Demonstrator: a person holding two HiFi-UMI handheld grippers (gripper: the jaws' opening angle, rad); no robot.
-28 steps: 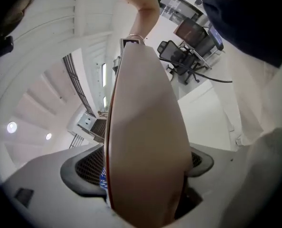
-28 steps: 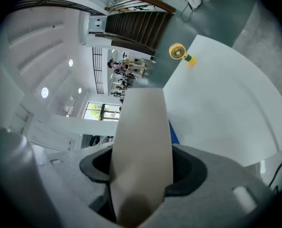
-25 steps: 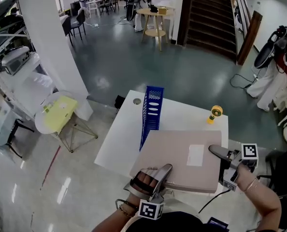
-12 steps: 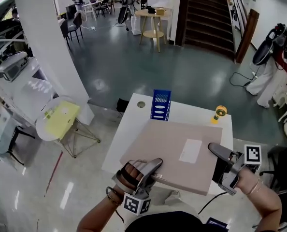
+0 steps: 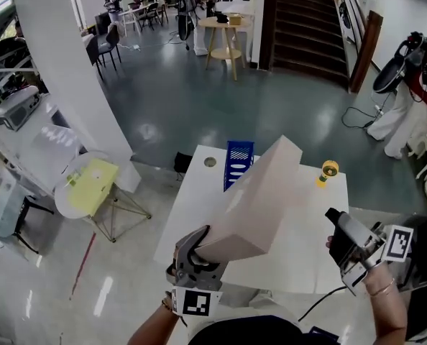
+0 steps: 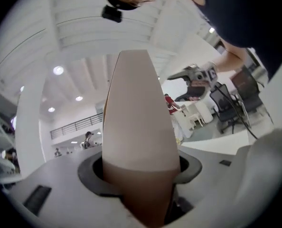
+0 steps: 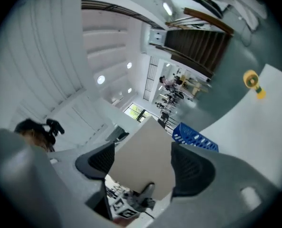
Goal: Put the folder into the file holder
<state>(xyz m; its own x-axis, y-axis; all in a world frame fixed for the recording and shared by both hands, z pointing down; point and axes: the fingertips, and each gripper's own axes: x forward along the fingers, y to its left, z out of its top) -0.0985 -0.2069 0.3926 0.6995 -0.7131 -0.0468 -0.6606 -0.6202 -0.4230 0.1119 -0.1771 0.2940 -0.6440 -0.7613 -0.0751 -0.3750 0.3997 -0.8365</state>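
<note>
The folder [image 5: 260, 200] is shown raised on edge and tilted, above the table [image 5: 310, 264] on the near side of the blue file holder [image 5: 239, 162], with its far upper corner just beside the holder's top. It is pinched at its near lower corner by the left gripper [image 5: 199, 250], whose jaws have just been closing on it. The right gripper [image 5: 341, 237] is held well to the right of the holder with its jaws spread; they have just been opening, and nothing is pressed between them.

The folder is judged light, stiff and flat, with a smooth cover liable to slip or swing from a single corner grip. A hold nearer the middle of the near edge would steady it.

A second earlier the folder lay nearly flat and was carried by both grippers. It has since been released by the right gripper and rolled upright.
</note>
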